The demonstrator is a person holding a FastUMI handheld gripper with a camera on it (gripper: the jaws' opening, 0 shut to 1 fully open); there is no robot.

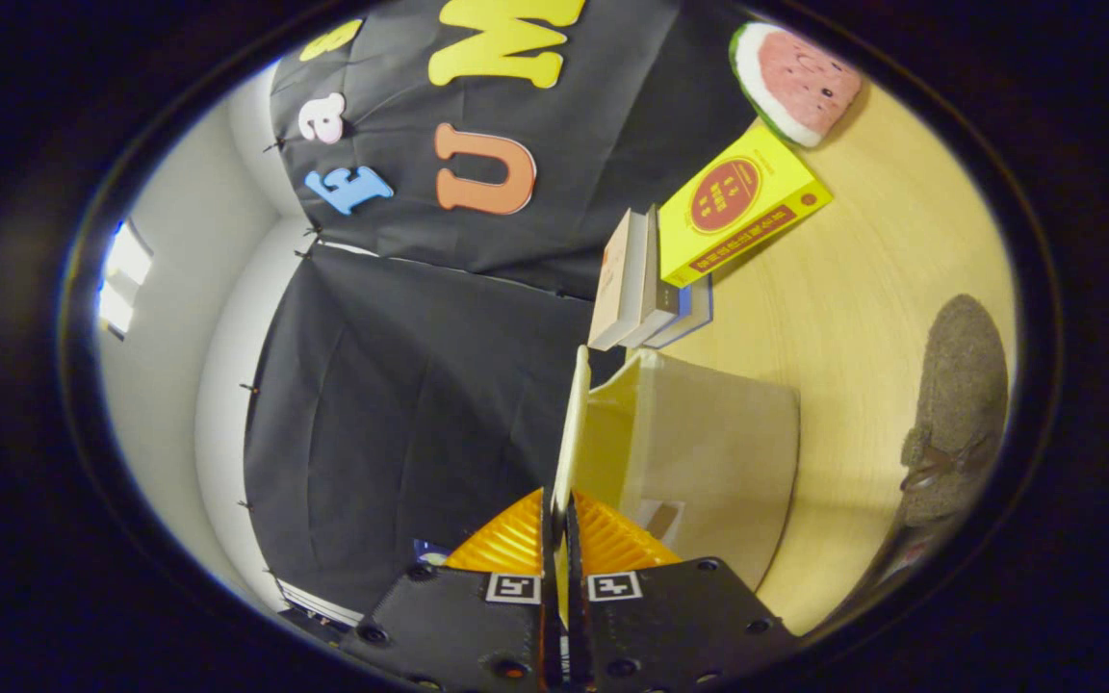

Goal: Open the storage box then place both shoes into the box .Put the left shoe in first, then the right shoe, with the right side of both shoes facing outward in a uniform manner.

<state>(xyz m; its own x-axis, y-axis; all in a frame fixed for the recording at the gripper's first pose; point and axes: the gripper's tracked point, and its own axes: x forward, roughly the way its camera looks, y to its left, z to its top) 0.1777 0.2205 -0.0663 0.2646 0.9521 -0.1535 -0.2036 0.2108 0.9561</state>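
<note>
My gripper point(560, 515) is rolled on its side and shut on the thin pale lid point(570, 433) of the storage box, with both fingers pressing on the lid's edge. The lid runs straight ahead from between the fingers and stands swung away from the box. The beige fabric storage box point(709, 452) sits on the wooden table just beyond the fingers, its opening partly visible beside the lid. A grey-brown fuzzy shoe point(959, 414) with a small bow lies on the table past the box. The box's inside is mostly hidden.
A stack of books point(641, 289) with a yellow book point(742, 207) on it stands behind the box near the black cloth wall. A watermelon-slice toy point(795, 82) lies further along the wooden table point(863, 289).
</note>
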